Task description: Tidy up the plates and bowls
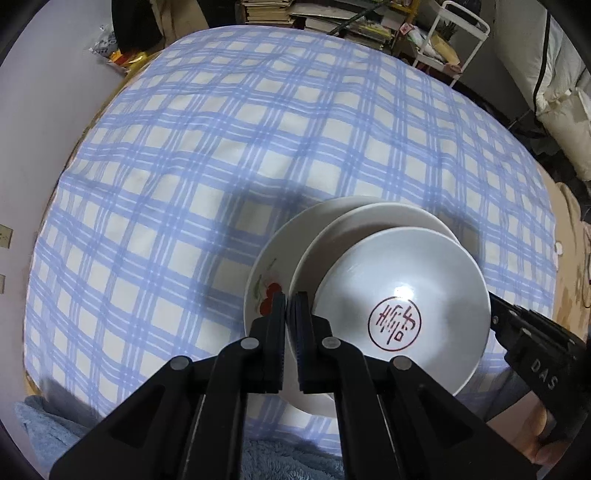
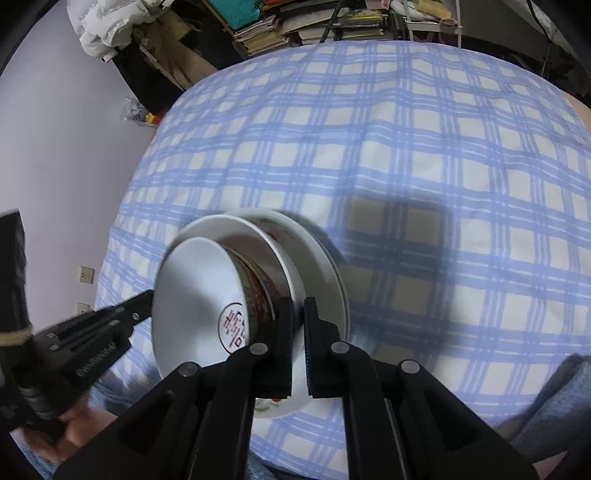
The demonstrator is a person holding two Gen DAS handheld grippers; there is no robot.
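Observation:
A stack of dishes is held between my two grippers above the blue checked tablecloth (image 1: 184, 166). On top is a white bowl with a red seal mark (image 1: 402, 314), nested in a second white bowl (image 1: 332, 243), which sits on a white plate with a cherry print (image 1: 266, 284). My left gripper (image 1: 290, 299) is shut on the plate's left rim. My right gripper (image 2: 298, 306) is shut on the plate rim (image 2: 321, 280) on the opposite side. The seal bowl (image 2: 195, 295) also shows in the right wrist view.
The checked cloth (image 2: 406, 147) covers a round table. Stacks of books (image 1: 332, 18) and a white cart (image 1: 458, 33) stand beyond the far edge. A grey-blue fuzzy cloth (image 1: 74, 435) lies at the near edge.

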